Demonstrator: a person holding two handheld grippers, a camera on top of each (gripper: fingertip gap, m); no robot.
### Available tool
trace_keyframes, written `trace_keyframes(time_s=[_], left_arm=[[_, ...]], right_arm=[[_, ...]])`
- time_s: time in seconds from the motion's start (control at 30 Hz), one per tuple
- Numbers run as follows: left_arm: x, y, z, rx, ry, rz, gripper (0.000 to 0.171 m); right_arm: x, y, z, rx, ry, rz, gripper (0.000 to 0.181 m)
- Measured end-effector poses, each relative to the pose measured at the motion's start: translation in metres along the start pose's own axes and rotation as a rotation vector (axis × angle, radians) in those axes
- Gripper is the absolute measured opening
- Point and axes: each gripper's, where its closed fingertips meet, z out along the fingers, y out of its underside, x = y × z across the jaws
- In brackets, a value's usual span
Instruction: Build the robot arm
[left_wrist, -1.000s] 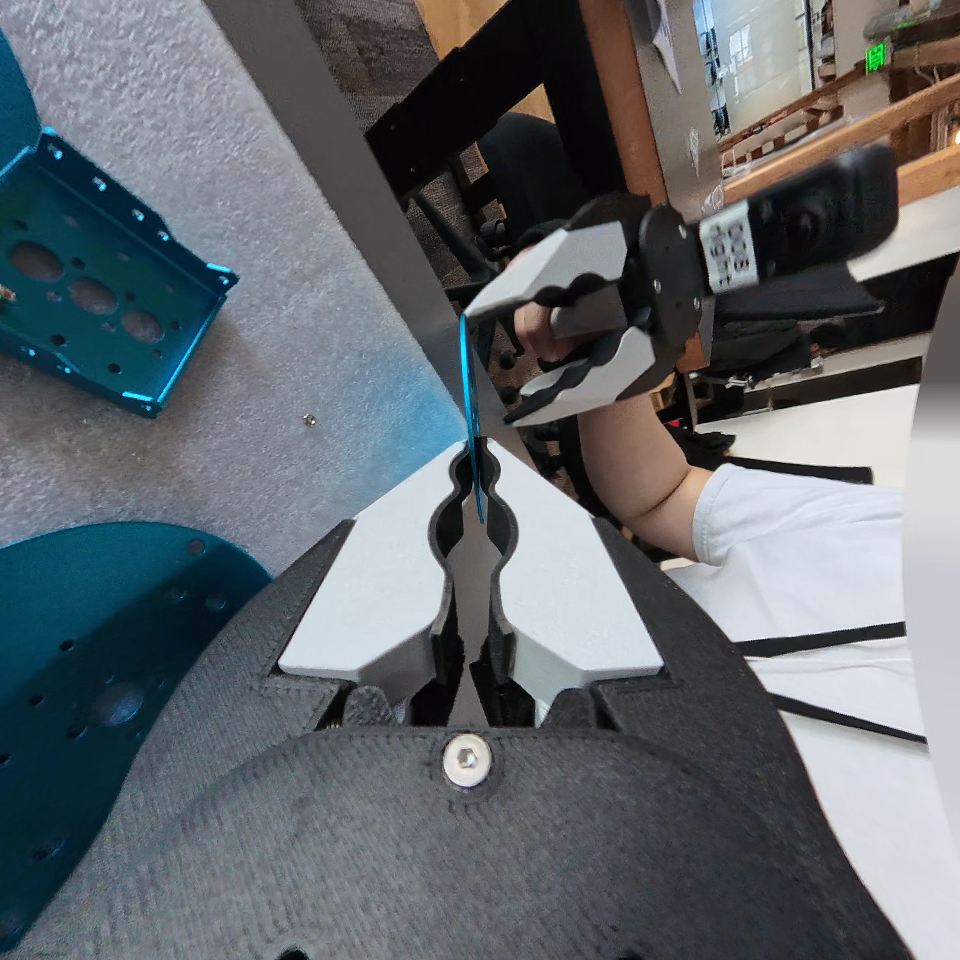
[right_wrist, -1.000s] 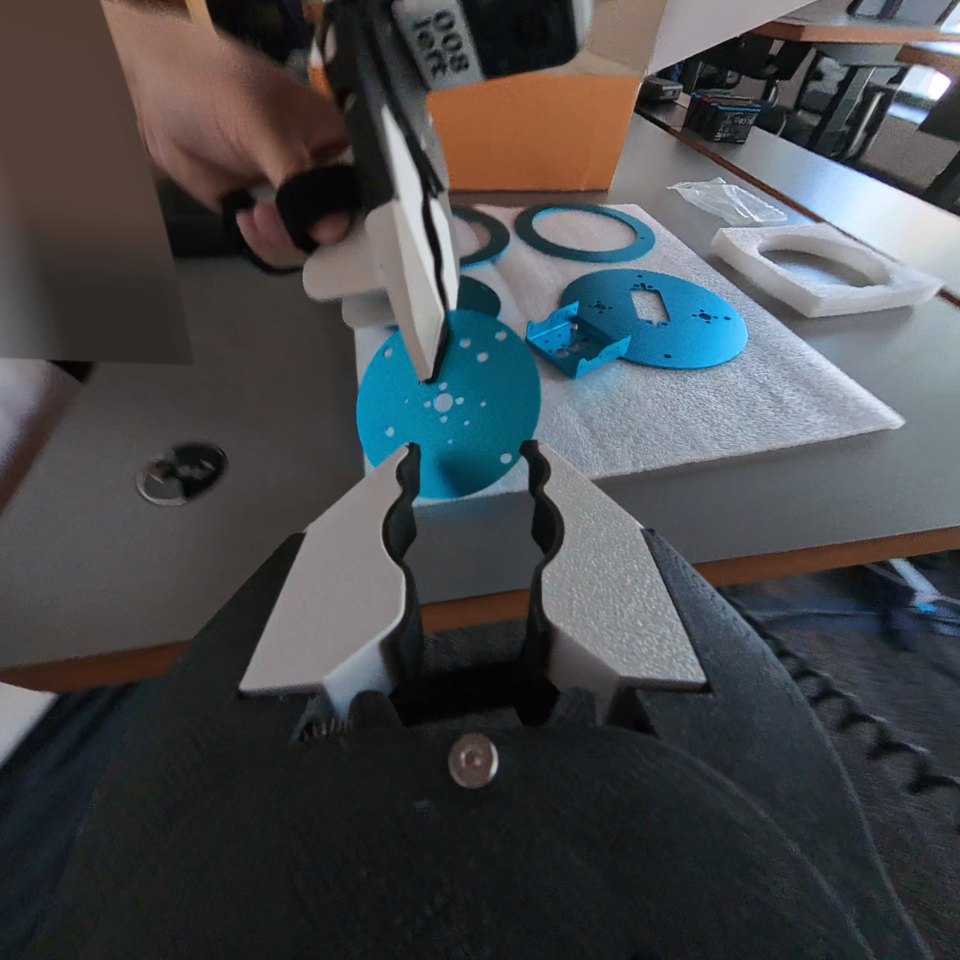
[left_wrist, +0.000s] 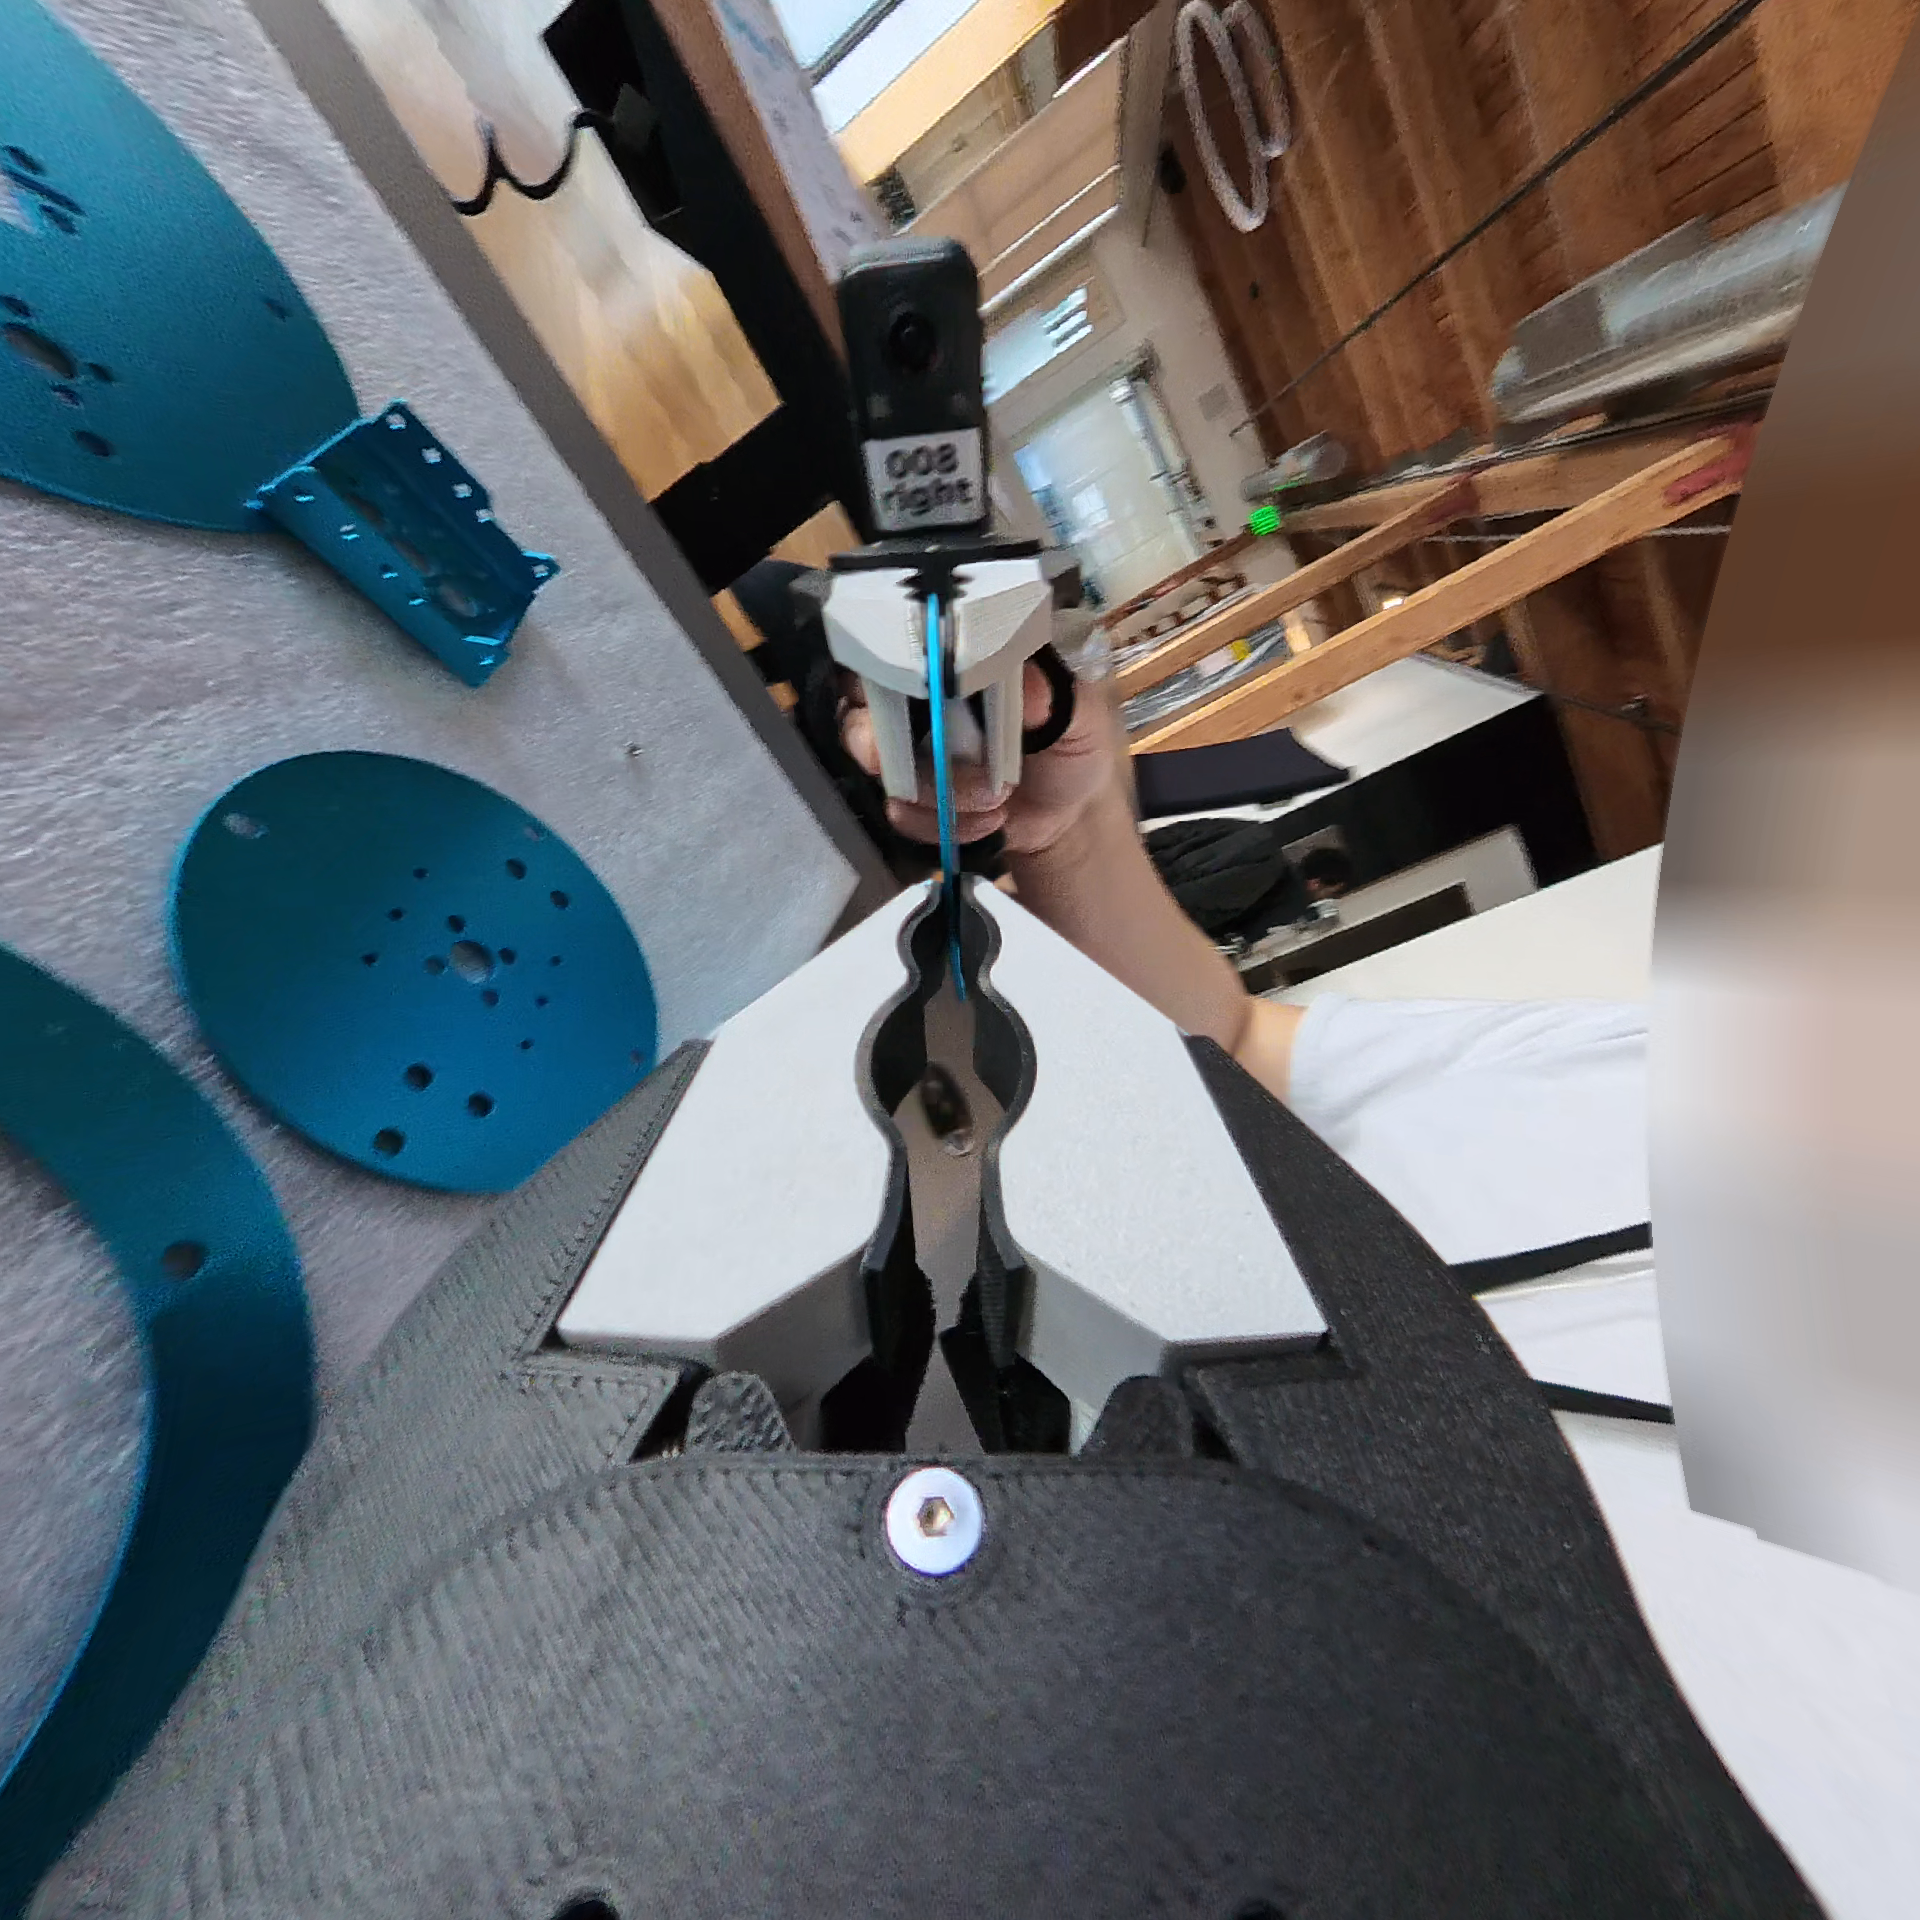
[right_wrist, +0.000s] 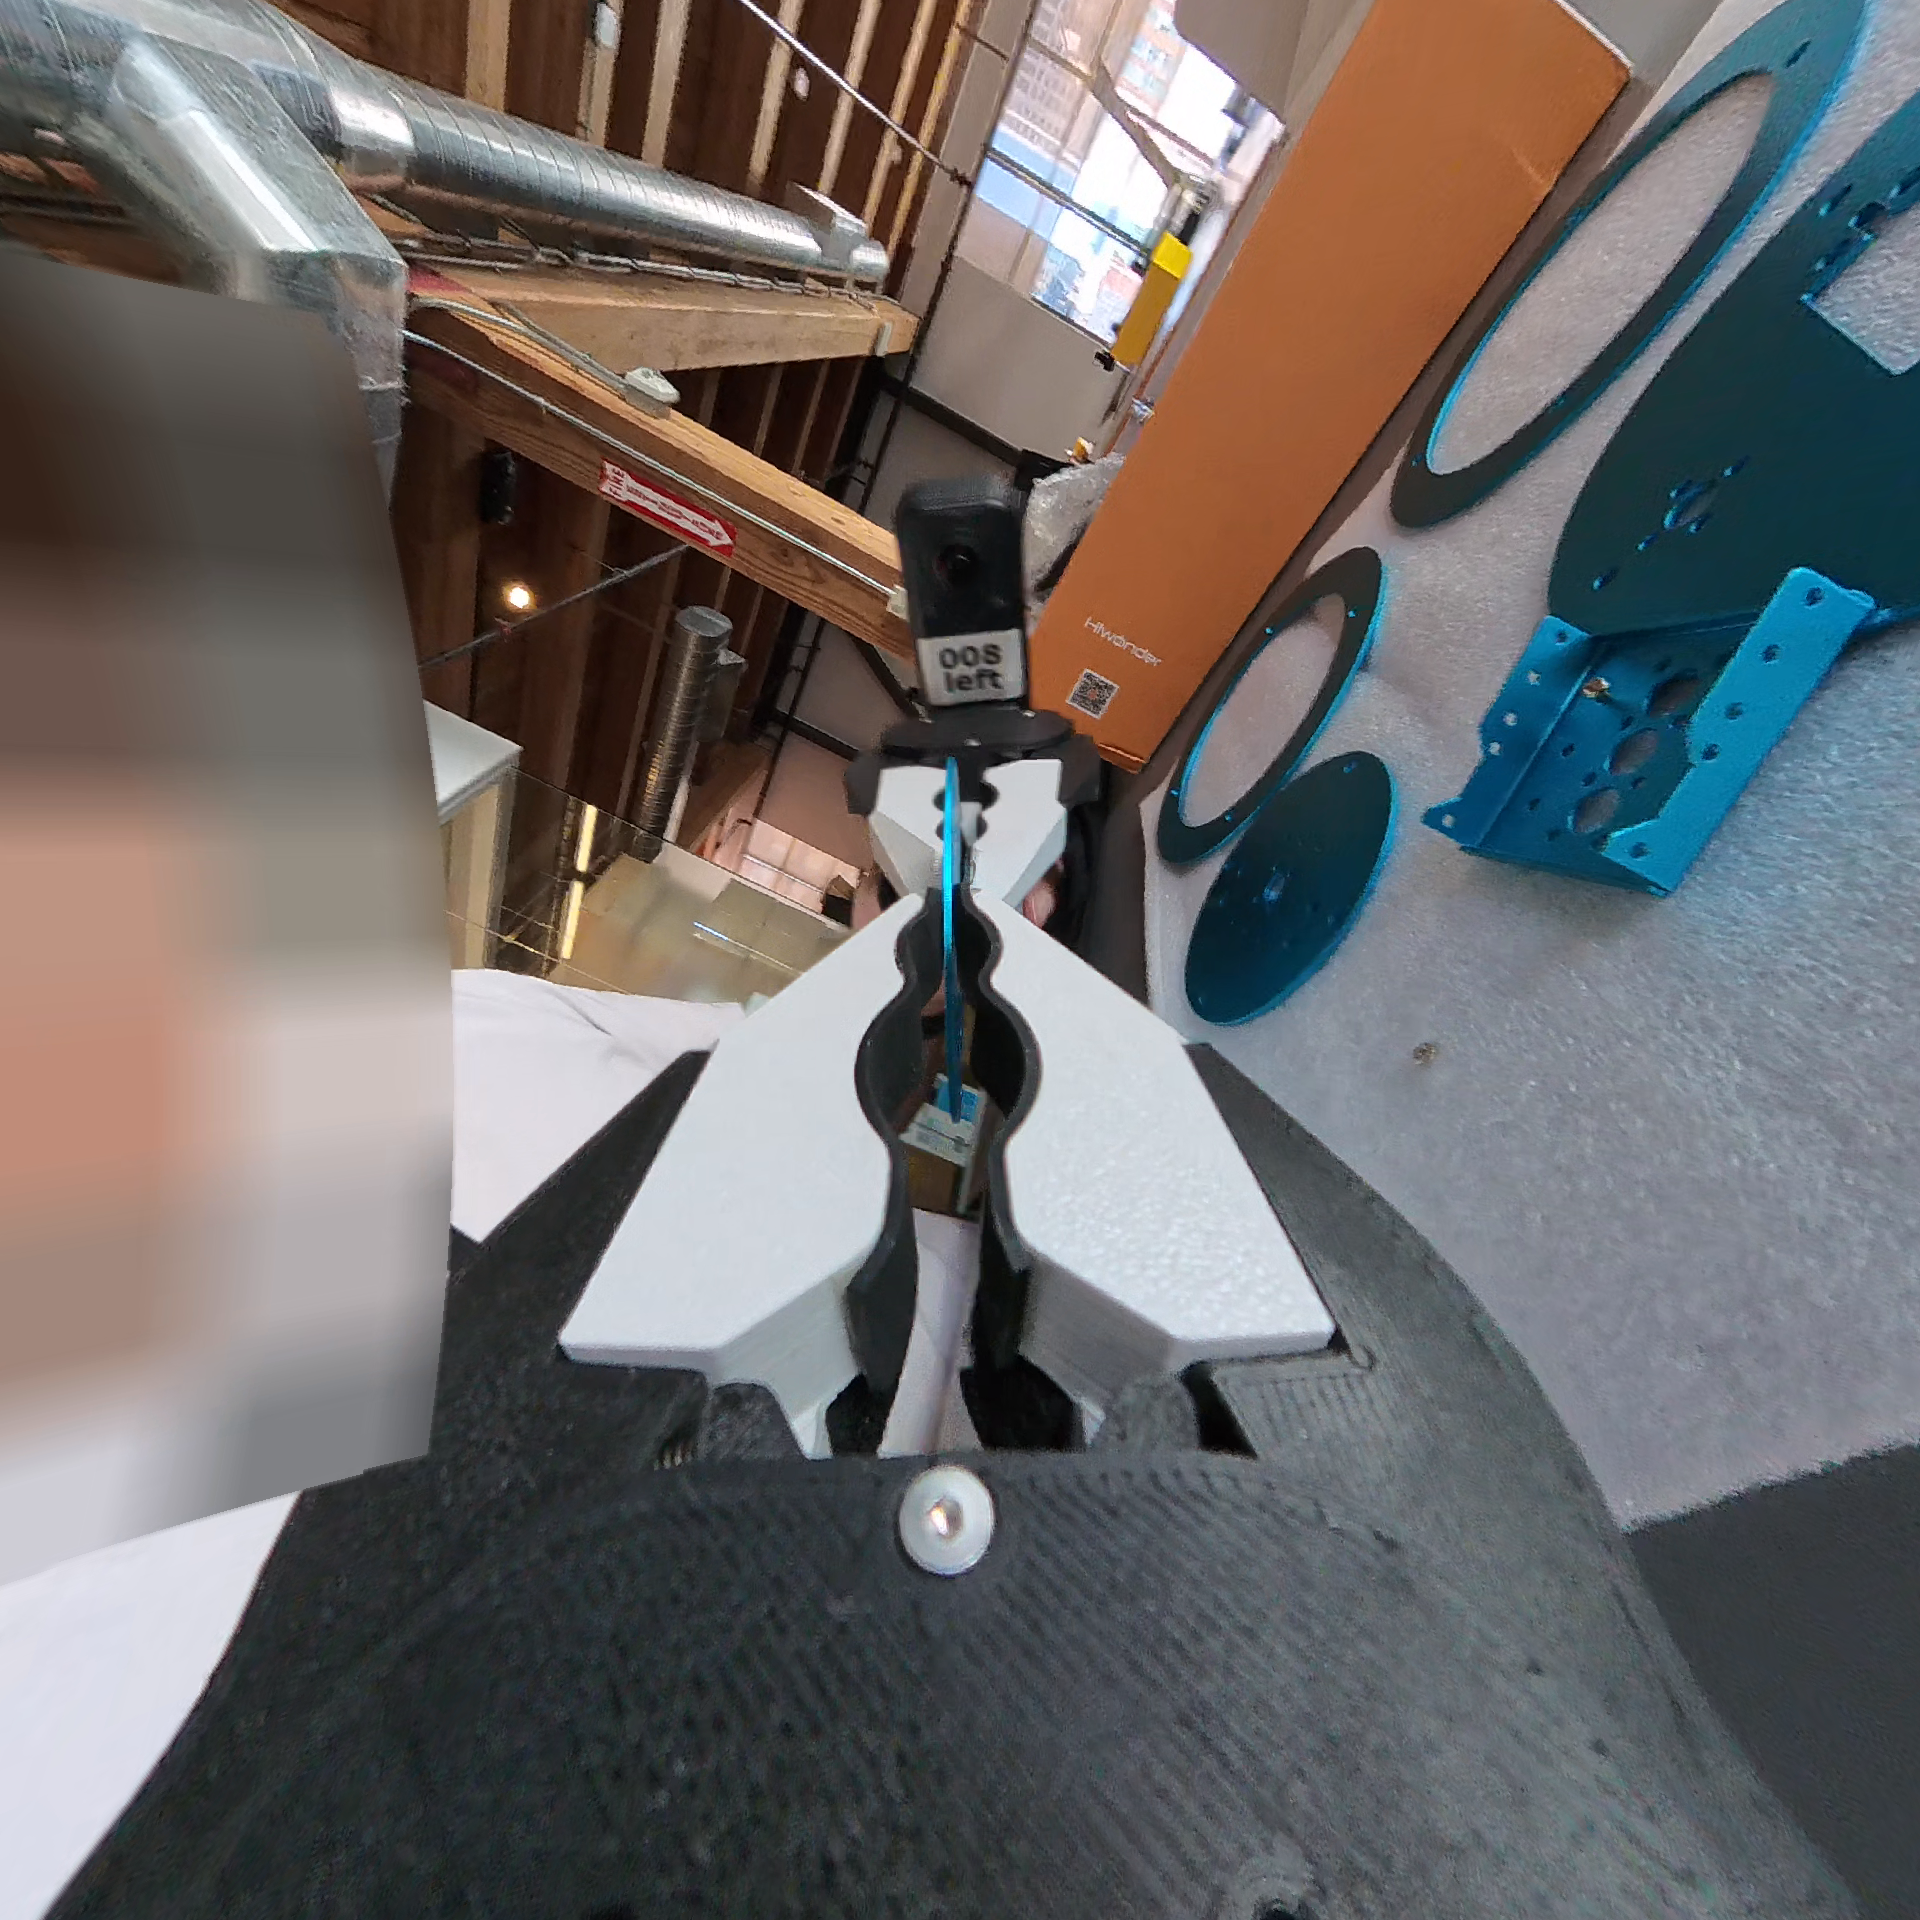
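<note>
The grey surface (left_wrist: 582, 582) carries a white foam sheet (right_wrist: 1662, 1143) on which blue metal parts are laid out: a round plate with holes (left_wrist: 416, 966), a folded bracket (left_wrist: 405, 535), a larger disc (left_wrist: 135, 322) touching the bracket, and part of a ring (left_wrist: 156, 1299). The right wrist view shows two further rings (right_wrist: 1268, 717) (right_wrist: 1600, 270) and an orange box (right_wrist: 1299, 395) standing at the sheet's far edge. The room beyond has timber beams, dark wood panelling, silver ducting (right_wrist: 582, 166) and bright windows. A thin blue disc (left_wrist: 940, 800) is held in the air off the surface's edge, between the two grippers, which face each other. It is seen edge-on in both views, as a narrow line running from one gripper's fingers to the other's. The left gripper (left_wrist: 945, 920) has its fingers closed to a narrow slit on the disc's near rim. The right gripper (right_wrist: 948, 925) is closed likewise on the opposite rim. A hand (left_wrist: 997, 790) holds the right gripper from below.
</note>
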Motion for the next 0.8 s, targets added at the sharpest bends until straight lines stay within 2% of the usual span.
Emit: trace_keyframes(time_s=[0.07,0.1,0.13,0.17,0.2,0.3,0.43,0.57,0.67,0.8], left_arm=[[-0.007,0.003,-0.005,-0.005,-0.078,0.041,0.000],[-0.007,0.003,-0.009,0.009,-0.094,0.049,0.000],[-0.005,0.002,-0.012,0.030,-0.096,0.045,0.000],[-0.003,-0.001,-0.017,0.057,-0.093,0.037,0.000],[0.000,-0.003,-0.021,0.084,-0.091,0.033,0.000],[0.014,-0.012,-0.036,0.158,-0.088,0.041,0.000],[0.016,-0.023,-0.066,0.205,-0.252,0.161,0.000],[0.018,-0.029,-0.087,0.221,-0.360,0.257,0.000],[0.012,-0.033,-0.093,0.215,-0.404,0.293,0.000],[0.003,-0.033,-0.092,0.200,-0.372,0.272,0.000]], right_arm=[[0.010,0.004,0.005,-0.031,0.076,-0.049,0.000],[0.013,0.002,0.006,-0.026,0.123,-0.086,0.009],[0.017,-0.003,0.006,-0.007,0.183,-0.129,0.027],[0.019,-0.009,0.005,0.019,0.247,-0.180,0.036],[0.021,-0.018,0.002,0.060,0.328,-0.235,0.038],[0.035,-0.042,-0.014,0.149,0.690,-0.429,0.047],[0.058,-0.047,-0.023,0.020,1.069,-0.600,0.058],[0.079,-0.039,-0.017,-0.083,1.232,-0.579,0.075],[0.090,-0.036,-0.016,-0.111,1.329,-0.512,0.074],[0.095,-0.041,-0.020,-0.103,1.417,-0.497,0.073]])
